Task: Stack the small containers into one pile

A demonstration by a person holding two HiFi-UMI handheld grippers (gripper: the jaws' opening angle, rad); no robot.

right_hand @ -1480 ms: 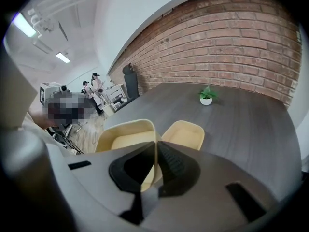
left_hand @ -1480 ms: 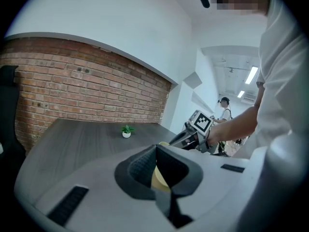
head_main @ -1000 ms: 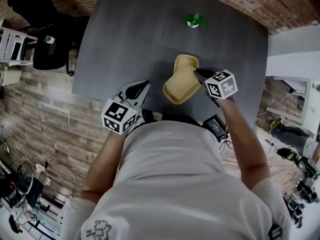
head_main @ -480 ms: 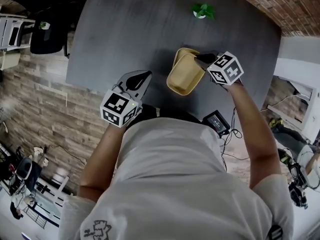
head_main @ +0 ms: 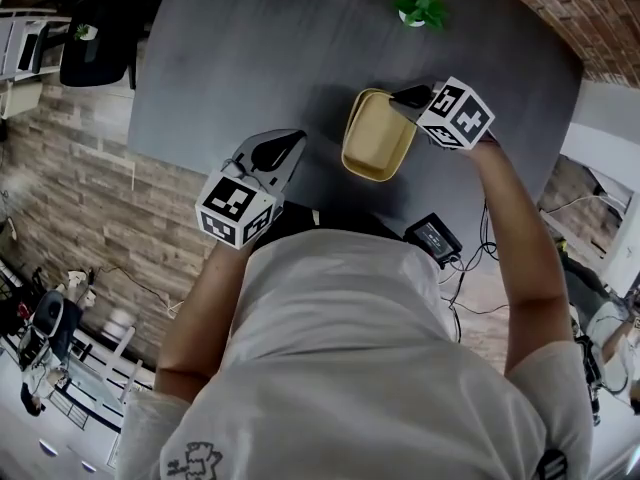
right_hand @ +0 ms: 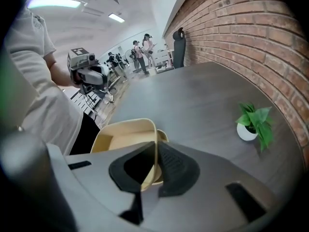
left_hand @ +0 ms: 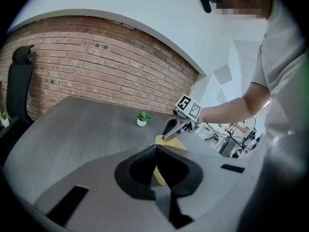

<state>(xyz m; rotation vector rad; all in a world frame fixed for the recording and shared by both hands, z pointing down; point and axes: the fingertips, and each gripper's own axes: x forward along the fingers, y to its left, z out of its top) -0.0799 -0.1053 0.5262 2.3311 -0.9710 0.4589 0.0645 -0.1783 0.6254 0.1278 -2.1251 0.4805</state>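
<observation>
A shallow yellow container (head_main: pixel 378 136) lies nested over a second one on the dark table (head_main: pixel 250 58), so the head view shows a single outline. My right gripper (head_main: pixel 408 96) is shut on its far right rim. In the right gripper view the rim (right_hand: pixel 155 129) runs between the jaws of the right gripper (right_hand: pixel 155 146), and the lower container's edge (right_hand: pixel 164 136) peeks out beside it. My left gripper (head_main: pixel 285 146) hovers to the left of the pile, shut and empty. The left gripper view shows the left gripper (left_hand: pixel 155 148) aimed at the yellow container (left_hand: pixel 170 141).
A small potted plant (head_main: pixel 421 10) stands at the far side of the table, also seen as the plant (right_hand: pixel 253 122) to the right. A black device (head_main: pixel 432 238) with cables lies at the near table edge. A black chair (head_main: pixel 90 38) stands at the far left.
The right gripper has swung the tilted yellow container away from me and lowered it onto the other one, levelling it. The left gripper shifted slightly, still empty.
</observation>
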